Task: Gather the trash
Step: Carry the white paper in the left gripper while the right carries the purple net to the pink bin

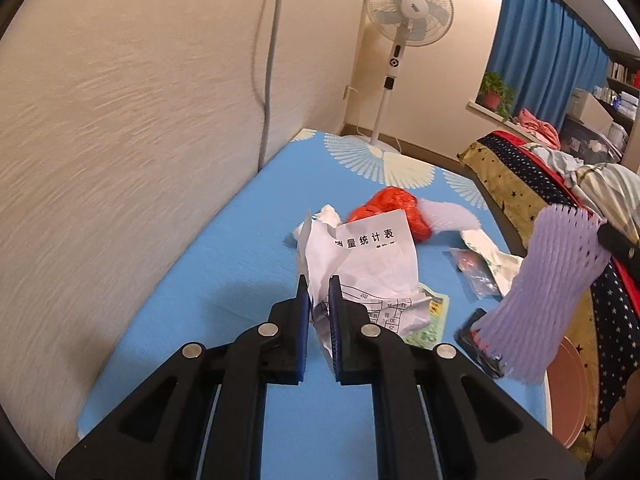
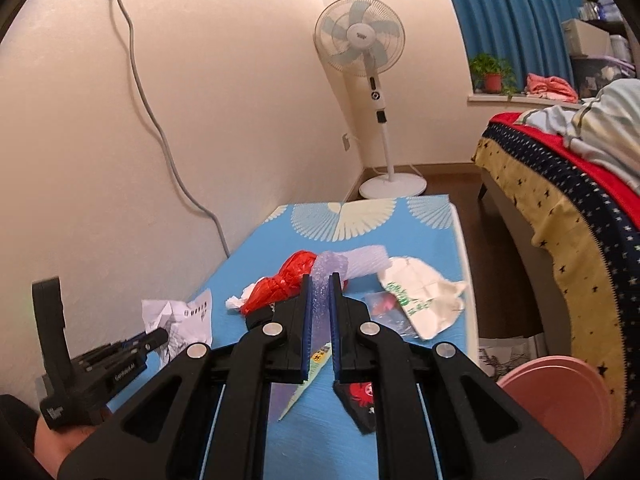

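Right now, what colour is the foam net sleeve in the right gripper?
Pale purple; the foam net sleeve shows best in the left wrist view, hanging from the right gripper.

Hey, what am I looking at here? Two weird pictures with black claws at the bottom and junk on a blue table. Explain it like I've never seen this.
Those claws are two hand-held grabbing tools, one in each of a person's hands, each carrying a wide-angle camera looking along its fingers. One picture comes from the left tool, shut on a crumpled paper. The other comes from the right tool, shut on a purple foam net. On the blue table lie trash: a red bag, a white bag and small wrappers. A pink bin stands beside the table.
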